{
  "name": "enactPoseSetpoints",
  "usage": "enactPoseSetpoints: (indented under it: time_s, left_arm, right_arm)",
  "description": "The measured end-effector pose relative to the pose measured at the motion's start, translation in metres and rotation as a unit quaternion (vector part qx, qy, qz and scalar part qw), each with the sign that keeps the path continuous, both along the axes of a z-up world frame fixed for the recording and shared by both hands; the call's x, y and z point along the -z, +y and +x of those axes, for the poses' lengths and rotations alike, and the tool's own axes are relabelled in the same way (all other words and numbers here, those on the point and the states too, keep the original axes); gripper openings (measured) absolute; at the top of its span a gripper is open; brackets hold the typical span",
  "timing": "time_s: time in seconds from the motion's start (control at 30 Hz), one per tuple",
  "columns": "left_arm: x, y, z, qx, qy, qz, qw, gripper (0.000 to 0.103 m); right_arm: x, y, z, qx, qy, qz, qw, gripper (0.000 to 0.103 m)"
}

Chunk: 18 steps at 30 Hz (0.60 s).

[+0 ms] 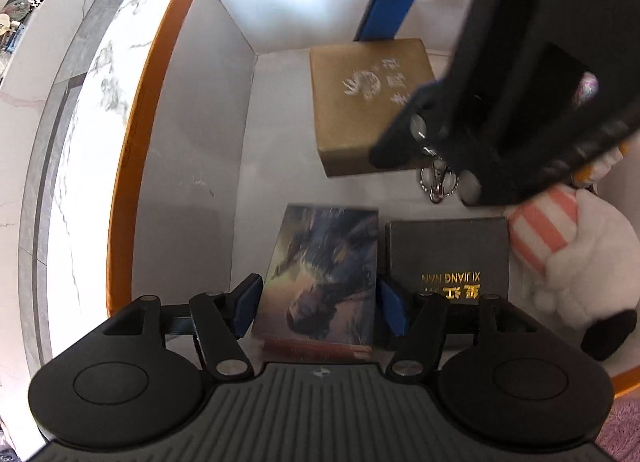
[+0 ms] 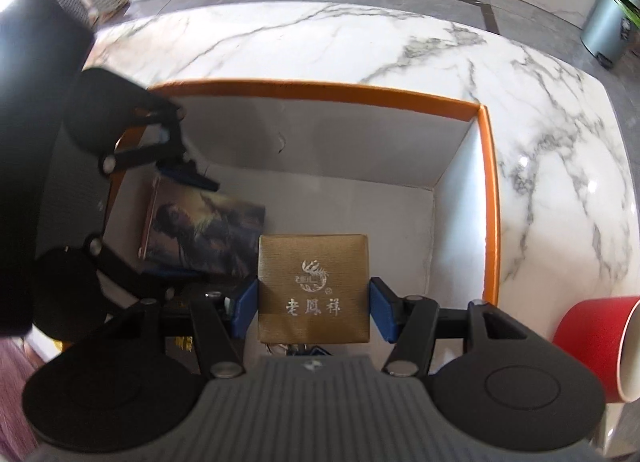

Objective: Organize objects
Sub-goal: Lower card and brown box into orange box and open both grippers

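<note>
L wrist view: left gripper [image 1: 318, 304] pointed down into orange-rimmed box [image 1: 128, 142] on marble desk [image 1: 84, 134], jaws apart astride picture card box [image 1: 324, 274], small gaps both sides, prob. just set down | R wrist view: right gripper [image 2: 314, 312] jaws flanked gold box [image 2: 313, 288] above box floor; contact unclear, cannot tell if clamped.
</note>
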<state>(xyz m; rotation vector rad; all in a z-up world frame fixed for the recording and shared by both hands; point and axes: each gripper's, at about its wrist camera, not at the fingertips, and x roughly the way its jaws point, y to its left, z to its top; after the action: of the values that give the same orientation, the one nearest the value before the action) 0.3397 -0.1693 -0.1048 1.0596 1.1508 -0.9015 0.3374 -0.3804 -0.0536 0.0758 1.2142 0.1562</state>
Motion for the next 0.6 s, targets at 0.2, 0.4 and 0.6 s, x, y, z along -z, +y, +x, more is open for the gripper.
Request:
enactPoseSetpoints:
  time_s: [0.2, 0.4, 0.6]
  left_arm:
    - [-0.008, 0.013, -0.003, -0.013, -0.002, -0.014, 0.9998, 0.066]
    - [-0.017, 0.018, -0.005, -0.035, 0.003, -0.042, 0.9985, 0.061]
    - [-0.024, 0.031, -0.010, -0.045, 0.002, -0.059, 0.9972, 0.061]
  right_arm:
    - [0.009, 0.003, 0.005, 0.026, 0.000, 0.002, 1.000, 0.060]
    - [0.020, 0.013, 0.008, 0.038, -0.015, -0.046, 0.998, 0.060]
    - [0.026, 0.014, 0.011, 0.048, 0.006, 0.001, 0.999, 0.060]
